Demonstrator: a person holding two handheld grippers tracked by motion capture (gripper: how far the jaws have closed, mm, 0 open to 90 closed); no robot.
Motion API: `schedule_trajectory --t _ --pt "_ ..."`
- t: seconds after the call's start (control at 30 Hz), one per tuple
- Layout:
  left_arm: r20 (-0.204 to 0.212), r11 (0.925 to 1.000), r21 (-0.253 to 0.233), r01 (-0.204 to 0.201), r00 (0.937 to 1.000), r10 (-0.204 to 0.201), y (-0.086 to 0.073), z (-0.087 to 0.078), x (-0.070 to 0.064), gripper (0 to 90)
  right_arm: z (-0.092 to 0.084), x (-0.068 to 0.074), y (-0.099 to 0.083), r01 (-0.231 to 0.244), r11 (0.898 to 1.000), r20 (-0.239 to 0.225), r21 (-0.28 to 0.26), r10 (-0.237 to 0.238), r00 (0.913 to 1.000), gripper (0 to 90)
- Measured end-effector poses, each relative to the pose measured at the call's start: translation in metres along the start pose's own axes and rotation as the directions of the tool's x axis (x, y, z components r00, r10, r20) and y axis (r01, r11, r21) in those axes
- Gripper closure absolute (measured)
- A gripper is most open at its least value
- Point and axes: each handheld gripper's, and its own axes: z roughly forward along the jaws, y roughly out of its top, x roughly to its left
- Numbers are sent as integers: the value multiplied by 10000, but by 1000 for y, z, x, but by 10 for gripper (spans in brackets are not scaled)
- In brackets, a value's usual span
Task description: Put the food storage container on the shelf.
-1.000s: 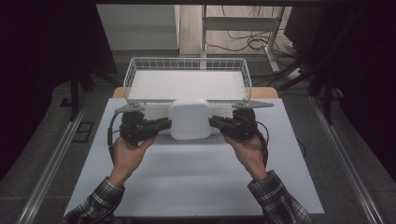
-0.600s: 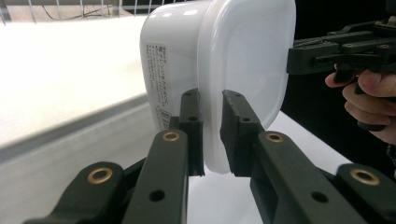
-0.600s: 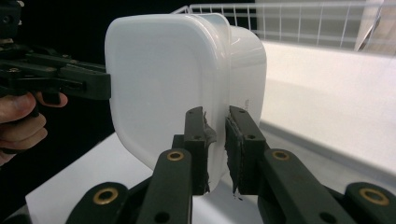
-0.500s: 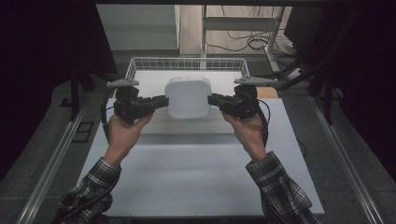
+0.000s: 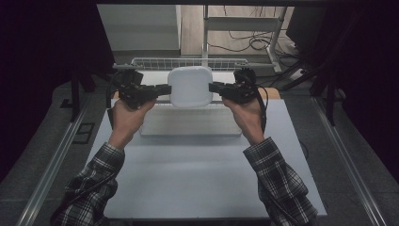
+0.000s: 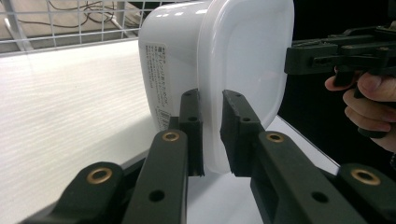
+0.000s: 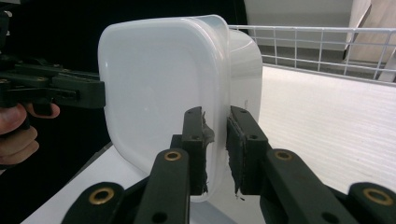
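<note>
A white plastic container (image 5: pixel 190 86) with a lid hangs in the air, tilted so its lid faces the person. My left gripper (image 5: pixel 164 89) is shut on its left rim and my right gripper (image 5: pixel 214 87) on its right rim. In the left gripper view the jaws of the left gripper (image 6: pixel 211 135) pinch the lid edge of the container (image 6: pixel 219 56), and the right gripper (image 6: pixel 327 53) reaches in from the far side. In the right gripper view the right gripper (image 7: pixel 215 144) clamps the rim of the container (image 7: pixel 159 79), with the left gripper (image 7: pixel 70 91) opposite.
A wire basket (image 5: pixel 188 62) with a white floor (image 5: pixel 188 122) stands at the far end of the white table (image 5: pixel 188 174), right below and behind the container. Metal rails run along both sides of the table. Dark curtains close in left and right.
Both hands have risen and moved away from the person with the container held between them, from the table's surface to above the basket's near edge.
</note>
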Motion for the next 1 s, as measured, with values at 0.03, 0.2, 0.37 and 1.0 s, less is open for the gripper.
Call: schedule_trajectory --t 0.03,0.2,0.37,1.0 --pt "0 10000 -17 -1 10000 1 1 1 1 793 1 -1 1 -22 10000 14 4 22 10000 768" --pt "-108 9999 -120 -114 9999 113 2 5 3 765 6 -6 2 -293 9996 19 52 293 9996 749" --pt "-167 9994 -331 -35 9999 29 3 10 8 705 11 -8 6 -489 9988 -151 37 489 9987 717" --pt "-216 9993 -191 327 9992 -331 15 28 24 623 33 -14 18 -529 9978 428 387 513 9978 604"
